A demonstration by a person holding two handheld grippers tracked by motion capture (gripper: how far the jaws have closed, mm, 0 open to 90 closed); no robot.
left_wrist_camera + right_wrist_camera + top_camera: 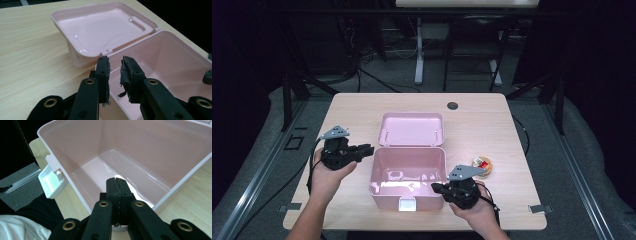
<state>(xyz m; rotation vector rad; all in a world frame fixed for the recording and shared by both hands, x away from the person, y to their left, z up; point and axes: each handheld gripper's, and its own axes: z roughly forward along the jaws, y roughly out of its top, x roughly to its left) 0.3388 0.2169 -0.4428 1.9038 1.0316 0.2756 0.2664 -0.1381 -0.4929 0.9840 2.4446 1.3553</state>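
An open pink plastic box (pixel 376 172) sits mid-table, its lid (pixel 411 129) folded back flat behind it; nothing lies inside it. My left gripper (pixel 369 148) is at the box's left rim near the hinge. In the left gripper view its jaws (pixel 115 65) stand a little apart over that rim, nothing pressed between the pads, with the box wall (pixel 175 57) and lid (pixel 100 27) beyond. My right gripper (pixel 435 187) is at the box's front right corner. In the right gripper view its jaws (pixel 116 181) are pressed together above that corner, pointing into the box (pixel 140 147).
A white latch (pixel 407 204) hangs from the box's front wall, near the table's front edge, and is seen as the latch (pixel 52 182) at left. A small round item with red and yellow (pixel 482 165) lies right of the box. A black grommet (pixel 453 105) sits at the back.
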